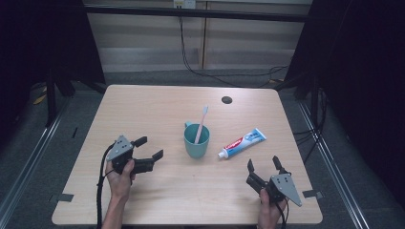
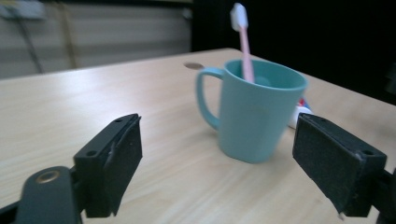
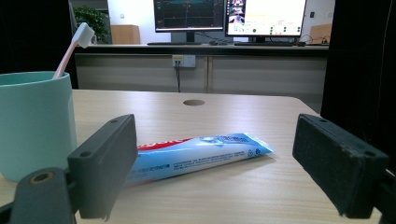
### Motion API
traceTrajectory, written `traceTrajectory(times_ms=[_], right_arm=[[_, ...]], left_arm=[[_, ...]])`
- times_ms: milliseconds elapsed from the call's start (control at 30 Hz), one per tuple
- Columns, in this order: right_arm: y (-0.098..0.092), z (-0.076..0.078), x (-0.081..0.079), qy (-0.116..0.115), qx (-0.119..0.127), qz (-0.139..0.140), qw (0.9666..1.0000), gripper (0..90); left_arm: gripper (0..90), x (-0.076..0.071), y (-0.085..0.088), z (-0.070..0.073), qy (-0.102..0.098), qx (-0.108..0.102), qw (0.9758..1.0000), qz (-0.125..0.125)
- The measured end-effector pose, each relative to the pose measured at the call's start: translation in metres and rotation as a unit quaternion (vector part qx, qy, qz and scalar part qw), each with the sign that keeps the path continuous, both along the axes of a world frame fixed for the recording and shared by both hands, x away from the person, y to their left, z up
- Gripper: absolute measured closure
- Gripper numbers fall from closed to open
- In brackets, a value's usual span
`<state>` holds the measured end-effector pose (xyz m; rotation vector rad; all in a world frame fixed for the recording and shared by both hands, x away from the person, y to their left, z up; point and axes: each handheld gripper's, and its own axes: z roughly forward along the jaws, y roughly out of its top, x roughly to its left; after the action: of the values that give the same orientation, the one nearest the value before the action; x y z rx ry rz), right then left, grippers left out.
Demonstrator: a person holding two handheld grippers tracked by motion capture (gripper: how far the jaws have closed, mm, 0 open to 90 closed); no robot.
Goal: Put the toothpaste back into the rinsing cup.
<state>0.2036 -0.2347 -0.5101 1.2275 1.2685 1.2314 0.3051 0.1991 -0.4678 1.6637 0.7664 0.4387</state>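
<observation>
A teal mug (image 1: 196, 140) stands near the table's middle with a pink toothbrush (image 1: 201, 123) leaning in it, bristles up. To its right a toothpaste tube (image 1: 241, 142) lies flat, cap toward the mug. My left gripper (image 1: 148, 148) is open, a short way left of the mug and pointing at it. The left gripper view has the mug (image 2: 256, 110) and toothbrush (image 2: 243, 37) ahead between the jaws. My right gripper (image 1: 262, 164) is open, just in front of the tube. In the right gripper view the tube (image 3: 201, 153) lies between the jaws, the mug (image 3: 35, 121) at left.
The wooden table (image 1: 143, 109) has a dark round hole (image 1: 227, 99) near its far edge. Dark curtains flank both sides, and cables hang behind the table. Monitors (image 3: 229, 16) stand on a counter beyond the far edge.
</observation>
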Motion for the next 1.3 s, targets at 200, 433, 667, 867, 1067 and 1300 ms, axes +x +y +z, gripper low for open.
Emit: traceTrajectory(times_ms=[200, 433, 667, 867, 1067, 1300], right_arm=[[0.0, 0.0, 0.0, 0.002, -0.002, -0.002, 1.0, 13.3], [-0.001, 0.001, 0.002, 0.018, -0.001, 0.022, 0.9996, 13.2], [0.0, 0.002, 0.004, 0.037, -0.005, 0.026, 0.999, 13.1], [-0.002, 0.004, 0.011, 0.067, 0.005, 0.035, 0.9972, 12.9], [-0.003, 0.006, 0.02, 0.12, 0.019, 0.069, 0.9901, 20.7], [0.0, 0.016, 0.026, 0.144, 0.022, 0.09, 0.9852, 25.2]], left_arm=[[15.9, -0.017, 0.015, -0.019, 0.011, -0.028, 0.9992, 0.026], [16.1, -0.034, 0.02, -0.032, -0.008, -0.006, 0.9991, 0.042], [15.8, -0.038, 0.025, -0.036, -0.008, -0.005, 0.9994, 0.034], [15.6, -0.046, 0.029, -0.038, -0.041, -0.026, 0.9975, 0.052], [15.4, -0.053, 0.033, -0.04, -0.073, -0.051, 0.9949, 0.048], [15.2, -0.061, 0.033, -0.042, -0.115, -0.032, 0.9912, 0.057]])
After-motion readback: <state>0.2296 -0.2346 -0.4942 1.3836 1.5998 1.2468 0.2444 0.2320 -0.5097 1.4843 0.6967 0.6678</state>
